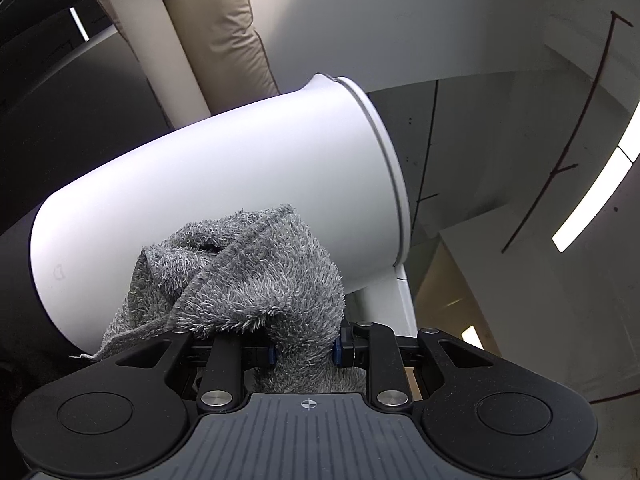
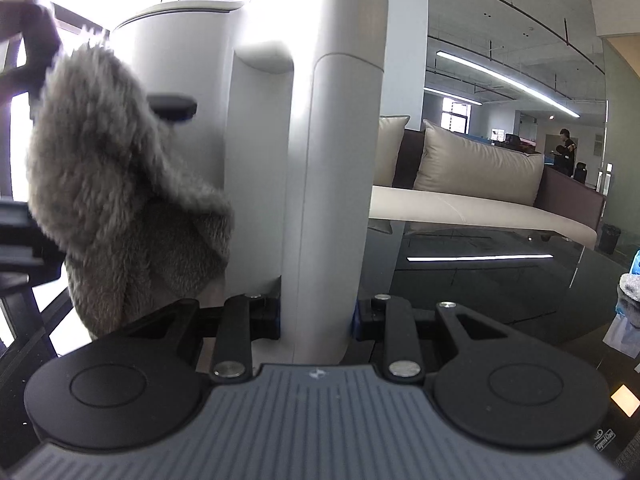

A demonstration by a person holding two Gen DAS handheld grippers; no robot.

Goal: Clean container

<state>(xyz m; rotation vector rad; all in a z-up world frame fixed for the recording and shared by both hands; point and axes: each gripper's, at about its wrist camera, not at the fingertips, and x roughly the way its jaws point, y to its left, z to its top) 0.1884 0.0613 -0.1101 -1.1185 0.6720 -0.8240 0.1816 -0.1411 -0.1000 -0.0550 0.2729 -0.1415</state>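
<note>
Left claw (image 1: 304, 354): nearest item in the left wrist view. Black linkage, blue-tipped fingers, closed on a grey terry cloth (image 1: 256, 276). The cloth bunches up out of the grip and presses against the side wall of the jug.

Right claw (image 2: 316, 316): nearest item in the right wrist view. Same build; fingers clamped on either side of the white handle (image 2: 332, 184), low on its length.

Jug (image 1: 224, 176): white, smooth, cylindrical container with a grey seam ring under its lid and a small pouring lip. Held clear of the tabletop by its handle. In the left wrist view it appears tilted, base toward the lower left, lid toward the upper right. In the right wrist view the body stands just behind the handle, with the cloth lying against its left side and the left claw's black parts blurred at the frame's left edge.

Tabletop (image 2: 500, 276): dark, glossy, reflecting a ceiling light strip. It lies beyond and below the jug, to the right.

Small items at the right edge of the tabletop: a grey fuzzy object (image 2: 631, 286) and something blue beside it; too cropped to identify.

Sofa (image 2: 460, 204): cream seat with beige cushions, behind the tabletop.

Person (image 2: 566, 148): dark clothing, far background, in an open office space.

Ceiling: pale, with long light strips.
</note>
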